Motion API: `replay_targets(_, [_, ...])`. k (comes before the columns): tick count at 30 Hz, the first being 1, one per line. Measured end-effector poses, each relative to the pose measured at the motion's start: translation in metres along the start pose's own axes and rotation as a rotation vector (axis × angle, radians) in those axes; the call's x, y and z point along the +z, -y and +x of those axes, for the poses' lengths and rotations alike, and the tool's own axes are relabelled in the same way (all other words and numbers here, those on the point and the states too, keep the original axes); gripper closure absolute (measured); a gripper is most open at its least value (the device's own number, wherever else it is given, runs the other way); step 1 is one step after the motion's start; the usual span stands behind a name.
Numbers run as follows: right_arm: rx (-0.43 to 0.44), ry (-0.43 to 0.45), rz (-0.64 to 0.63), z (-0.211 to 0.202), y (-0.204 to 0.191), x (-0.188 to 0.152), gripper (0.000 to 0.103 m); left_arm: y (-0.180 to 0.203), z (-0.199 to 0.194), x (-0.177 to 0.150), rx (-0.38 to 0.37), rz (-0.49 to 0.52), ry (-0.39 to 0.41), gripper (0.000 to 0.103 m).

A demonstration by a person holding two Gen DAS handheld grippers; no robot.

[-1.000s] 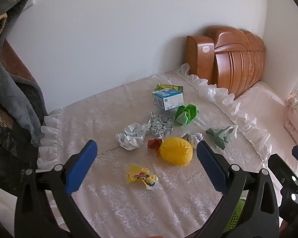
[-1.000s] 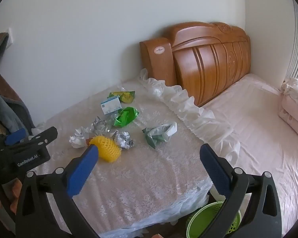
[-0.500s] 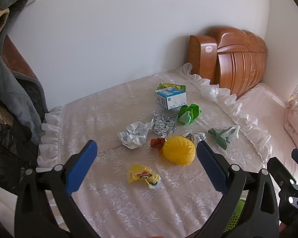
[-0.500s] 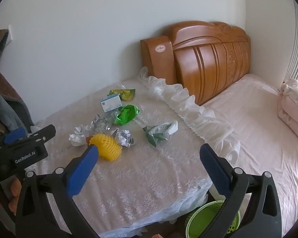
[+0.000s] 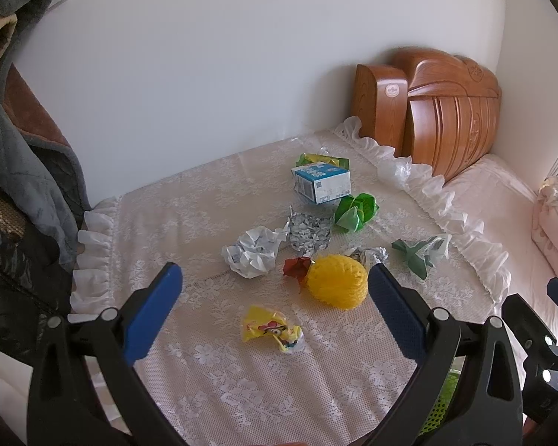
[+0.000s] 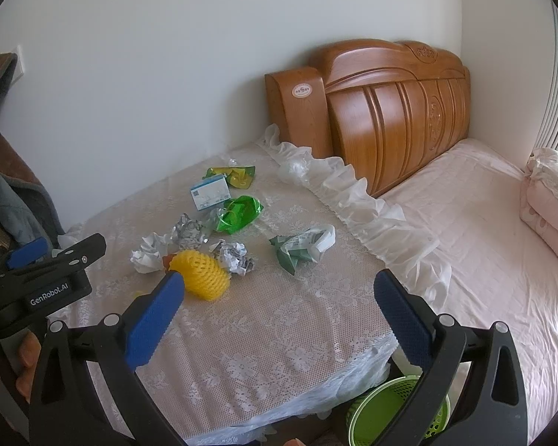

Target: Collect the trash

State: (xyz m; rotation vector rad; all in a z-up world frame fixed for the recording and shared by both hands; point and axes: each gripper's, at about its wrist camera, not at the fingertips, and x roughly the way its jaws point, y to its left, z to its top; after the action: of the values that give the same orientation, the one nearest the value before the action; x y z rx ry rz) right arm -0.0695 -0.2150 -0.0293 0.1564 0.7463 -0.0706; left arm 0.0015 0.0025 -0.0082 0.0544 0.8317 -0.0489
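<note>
Several pieces of trash lie on a lace-covered table (image 5: 189, 200): a yellow foam net (image 5: 336, 280), a yellow cartoon wrapper (image 5: 271, 329), a crumpled white paper (image 5: 251, 251), foil balls (image 5: 308, 230), a green wrapper (image 5: 355, 212), a blue-white carton (image 5: 321, 182) and a dark green bag (image 5: 420, 251). My left gripper (image 5: 273, 297) is open and empty above the near wrapper. My right gripper (image 6: 279, 308) is open and empty over the table's front part. A green basket (image 6: 394, 409) stands on the floor below the right gripper.
A wooden headboard (image 6: 387, 111) and a pink bed (image 6: 483, 230) lie to the right of the table. Hanging coats (image 5: 15, 156) are at the left. A white wall runs behind. The left gripper shows in the right wrist view (image 6: 37, 275).
Both grippers have drawn slightly back and up, so the trash sits a little lower and farther in view. Both stay open; nothing on the table has moved.
</note>
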Motion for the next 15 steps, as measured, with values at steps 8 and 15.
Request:
replay_targets(8, [0.001,-0.001,0.0,0.0002,0.0002,0.0005,0.002,-0.0026,0.0006,-0.0003,0.001,0.0,-0.003,0.008])
replay_targets(15, [0.002,-0.002,0.0,0.0006,-0.0005,0.0003,0.002,-0.0024,0.0012,-0.0001,0.001,0.0,-0.004,0.008])
